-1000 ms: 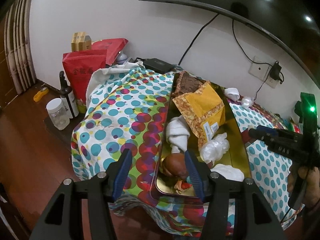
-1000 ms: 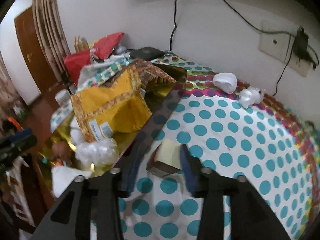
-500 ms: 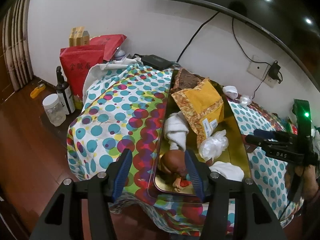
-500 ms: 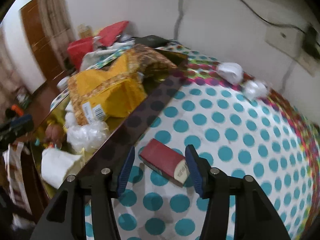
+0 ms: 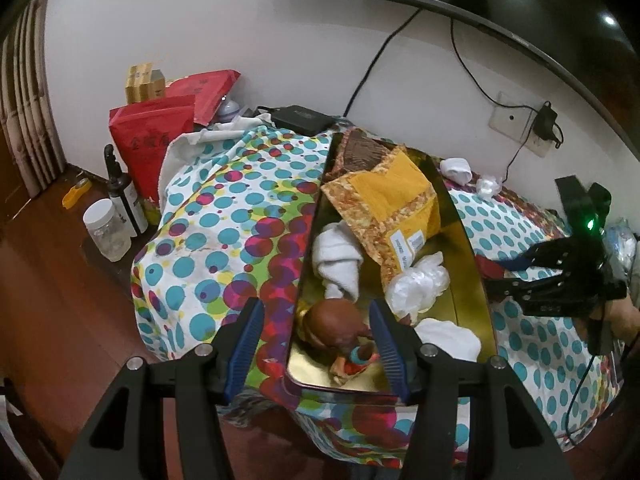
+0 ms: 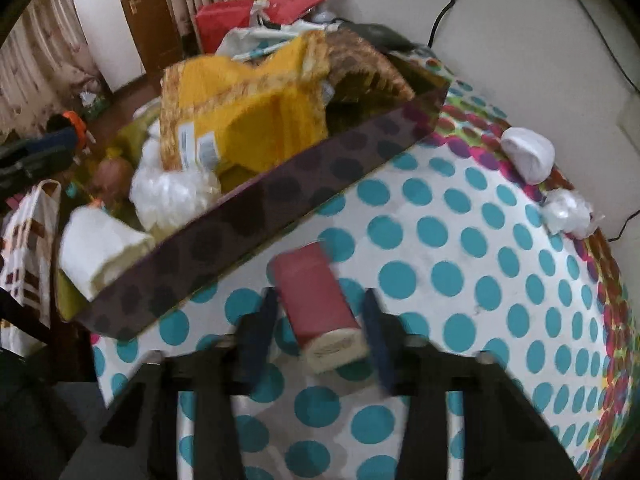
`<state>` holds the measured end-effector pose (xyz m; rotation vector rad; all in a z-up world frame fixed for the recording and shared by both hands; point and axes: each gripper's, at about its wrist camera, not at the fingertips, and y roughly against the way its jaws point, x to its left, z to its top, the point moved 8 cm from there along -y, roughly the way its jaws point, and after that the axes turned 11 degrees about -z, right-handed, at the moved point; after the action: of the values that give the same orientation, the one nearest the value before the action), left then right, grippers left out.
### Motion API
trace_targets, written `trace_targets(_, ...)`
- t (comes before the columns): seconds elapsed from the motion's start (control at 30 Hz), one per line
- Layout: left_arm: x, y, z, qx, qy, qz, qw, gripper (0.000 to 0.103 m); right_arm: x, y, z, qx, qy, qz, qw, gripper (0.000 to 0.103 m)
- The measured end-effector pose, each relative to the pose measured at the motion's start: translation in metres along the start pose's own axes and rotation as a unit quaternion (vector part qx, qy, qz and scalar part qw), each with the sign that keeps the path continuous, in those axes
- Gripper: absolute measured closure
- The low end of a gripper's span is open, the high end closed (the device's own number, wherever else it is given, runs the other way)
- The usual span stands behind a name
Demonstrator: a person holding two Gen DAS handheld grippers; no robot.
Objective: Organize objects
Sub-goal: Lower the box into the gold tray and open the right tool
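Observation:
A red box (image 6: 316, 296) with a cream end lies on the dotted cloth (image 6: 460, 272) beside the tray's dark wall (image 6: 260, 216). My right gripper (image 6: 320, 328) points down over it. Its jaws are closing on the box's long sides, though the picture is blurred. In the left wrist view the right gripper (image 5: 496, 276) sits right of the gold tray (image 5: 464, 240). My left gripper (image 5: 316, 340) hangs open above the tray's near end, holding nothing. In the tray lie a brown doll (image 5: 332, 320), a white cloth (image 5: 336, 256), a yellow packet (image 5: 384, 196) and a clear plastic bag (image 5: 416, 284).
A white wad (image 6: 528, 154) and crumpled plastic (image 6: 568, 212) lie near the wall on the cloth. Red bags (image 5: 152, 140), a dark bottle (image 5: 120, 196) and a jar (image 5: 106, 232) stand left of the table. A black device (image 5: 302, 118) and a wall socket (image 5: 520, 128) are behind.
The red box went from upright between the right jaws to lying flat on the cloth. The right gripper sank, rolled in line with it and narrowed. The left gripper held still.

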<state>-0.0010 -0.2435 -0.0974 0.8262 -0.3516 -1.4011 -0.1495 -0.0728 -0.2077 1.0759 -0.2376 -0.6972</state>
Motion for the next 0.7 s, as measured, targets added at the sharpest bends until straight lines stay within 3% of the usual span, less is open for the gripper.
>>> trace_targets(0.1, -0.006, -0.001, 0.002, -0.001, -0.009, -0.002, 1.0000, 0.047, 0.002, 0.003, -0.002, -0.011, -0.014, -0.011, 1.000, 0.075)
trace_targets(0.27, -0.012, -0.003, 0.003, 0.000, -0.013, -0.008, 0.9999, 0.047, -0.003, 0.038, 0.014, -0.064, -0.065, -0.021, 0.996, 0.075)
trace_targets(0.4, -0.013, -0.002, 0.003, 0.000, -0.012, -0.012, 0.9998, 0.047, 0.017, 0.072, 0.044, -0.105, -0.076, 0.005, 0.992, 0.075)
trace_targets(0.7, 0.006, 0.008, 0.003, -0.011, 0.008, -0.007, 0.9999, 0.047, 0.099, 0.062, 0.072, -0.096, -0.040, 0.044, 0.994, 0.075)
